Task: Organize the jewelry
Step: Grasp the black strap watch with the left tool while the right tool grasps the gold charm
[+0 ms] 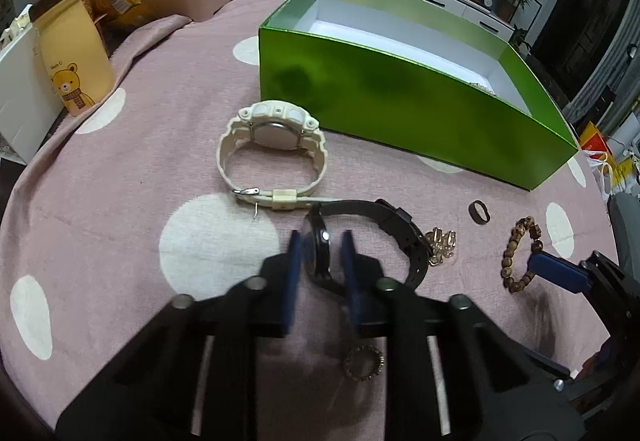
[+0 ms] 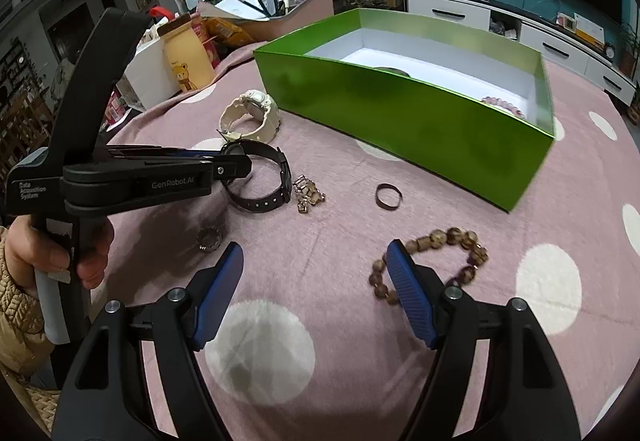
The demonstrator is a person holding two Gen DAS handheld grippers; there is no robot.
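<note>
Two grippers (image 1: 320,241) (image 2: 316,261), two watches (image 1: 360,237) (image 1: 272,149).

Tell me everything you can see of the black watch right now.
The black watch stands on edge on the pink polka-dot cloth, its round dark case between the blue pads of the left hand-held gripper, which are close on either side; contact is unclear. Its matte strap, seemingly rubber or resin, loops out to the right, buckled closed. The strap end lies against the gold chain; the white watch lies just beyond.
</note>
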